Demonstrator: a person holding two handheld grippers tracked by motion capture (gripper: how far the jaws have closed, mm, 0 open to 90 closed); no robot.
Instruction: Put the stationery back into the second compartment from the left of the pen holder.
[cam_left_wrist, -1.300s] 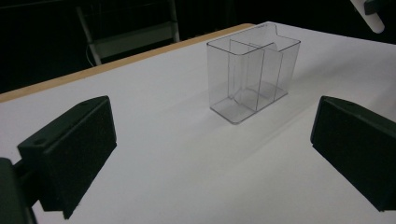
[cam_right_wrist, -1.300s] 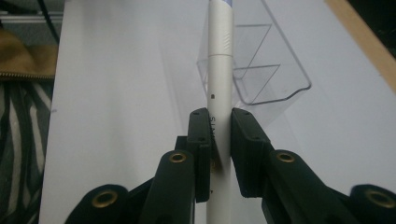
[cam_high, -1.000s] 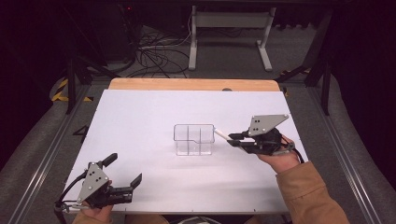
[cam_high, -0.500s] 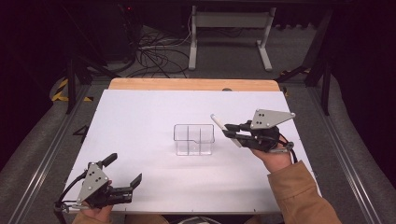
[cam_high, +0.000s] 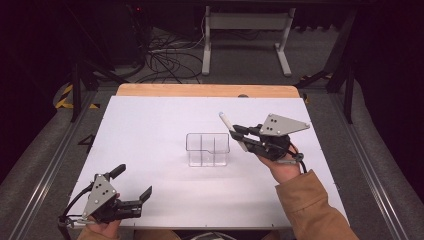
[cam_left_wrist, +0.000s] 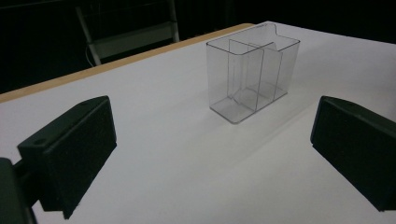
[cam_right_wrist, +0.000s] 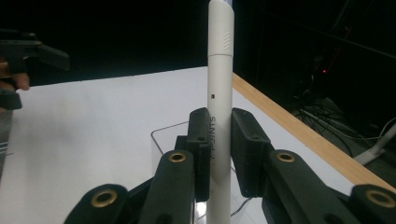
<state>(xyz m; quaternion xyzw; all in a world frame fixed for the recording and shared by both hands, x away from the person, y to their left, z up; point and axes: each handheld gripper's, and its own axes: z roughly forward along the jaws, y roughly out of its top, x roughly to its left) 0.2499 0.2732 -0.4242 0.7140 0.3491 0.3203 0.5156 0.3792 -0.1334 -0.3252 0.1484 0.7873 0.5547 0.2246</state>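
A clear plastic organiser box (cam_high: 208, 149) with inner dividers stands in the middle of the white table; I see it too in the left gripper view (cam_left_wrist: 252, 70). My right gripper (cam_high: 239, 138) hovers just right of the box, shut on a white pen (cam_high: 231, 129) that slants up and to the left over the box's right edge. In the right gripper view the pen (cam_right_wrist: 219, 93) stands upright between the pads (cam_right_wrist: 201, 149), above the box rim (cam_right_wrist: 163, 133). At the table's near left corner my left gripper (cam_high: 132, 182) rests open, its jaws wide apart and bare.
The white table top (cam_high: 150, 120) has a wooden strip (cam_high: 200, 90) along its far edge. Beyond it are cables and a metal desk frame (cam_high: 245, 35) on the dark floor. Grey rails run along both sides of the table.
My right gripper has carried the pen leftward and slightly up, from right of the box to over its right edge. The left gripper has stayed put.
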